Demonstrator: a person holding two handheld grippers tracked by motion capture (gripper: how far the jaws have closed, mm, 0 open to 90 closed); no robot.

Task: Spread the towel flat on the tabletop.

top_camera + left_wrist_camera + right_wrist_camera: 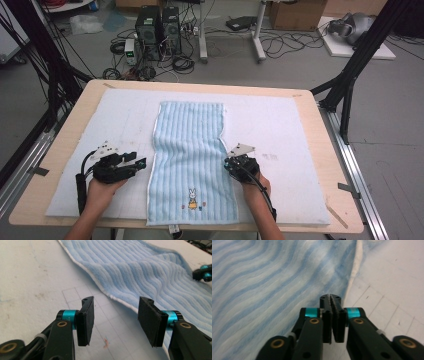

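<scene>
Both hands sit at the towel's [190,160] long edges: left gripper [115,321] gaping with nothing between its jaws, right gripper [332,320] pinched closed (whether on the hem, unclear).

The high view looks forward and down from above your side of the surface [65,150], far enough back to take in all of the towel [192,155] and the floor beyond. The left gripper view rides low and close behind the left gripper [116,321], facing across the towel's white-hemmed edge toward the right gripper [203,273] at the far side. The right gripper view sits close over the right gripper [332,315], looking along the towel's opposite edge; all three views share the towel.
</scene>
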